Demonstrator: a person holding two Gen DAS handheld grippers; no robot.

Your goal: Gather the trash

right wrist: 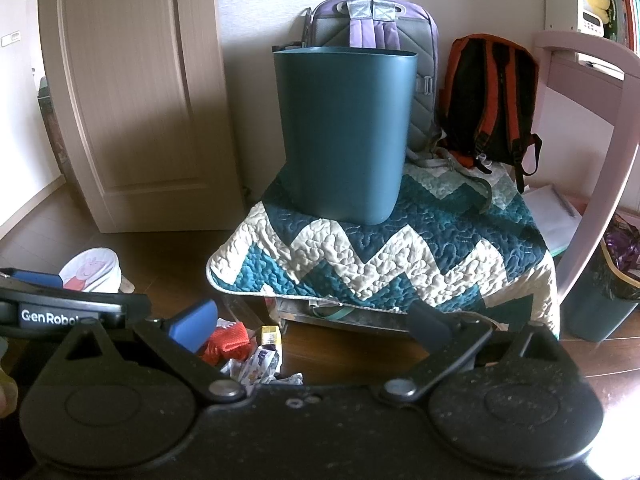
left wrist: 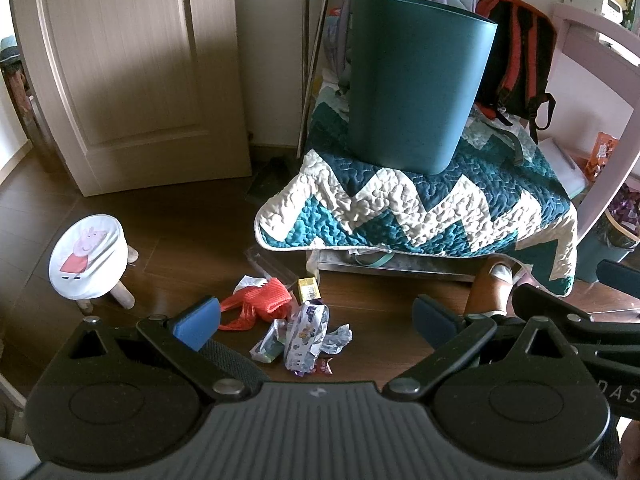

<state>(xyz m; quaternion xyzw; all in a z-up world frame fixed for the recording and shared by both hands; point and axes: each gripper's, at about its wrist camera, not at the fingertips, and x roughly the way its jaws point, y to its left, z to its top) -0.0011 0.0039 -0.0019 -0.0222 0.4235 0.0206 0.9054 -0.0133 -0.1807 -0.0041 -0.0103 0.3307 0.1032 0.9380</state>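
On the dark wooden floor, just in front of a quilt-covered stand, a small heap of trash is seen: an orange mesh bag, a small yellow carton, a crumpled printed wrapper, a pale blue scrap and a red wrapper piece; the pieces lie touching or just beside one another. Above the heap the left gripper is held with its blue-padded fingers spread wide and nothing between them; the heap is framed by the gap. From the right wrist view the right gripper is likewise shown spread and empty; part of the same heap is seen beyond its left finger, and the left gripper's body is visible at the left edge. A teal bin is set upright on the zigzag quilt, well above the trash; its inside cannot be seen. Behind it a purple-grey backpack and a black-and-orange backpack are leaned against the wall. Left of the heap, well apart, a small stool with a cartoon pig print is stood; a closed door is seen behind it. At the far right, beside a pink chair frame, a second bin with a dark liner is partly visible.
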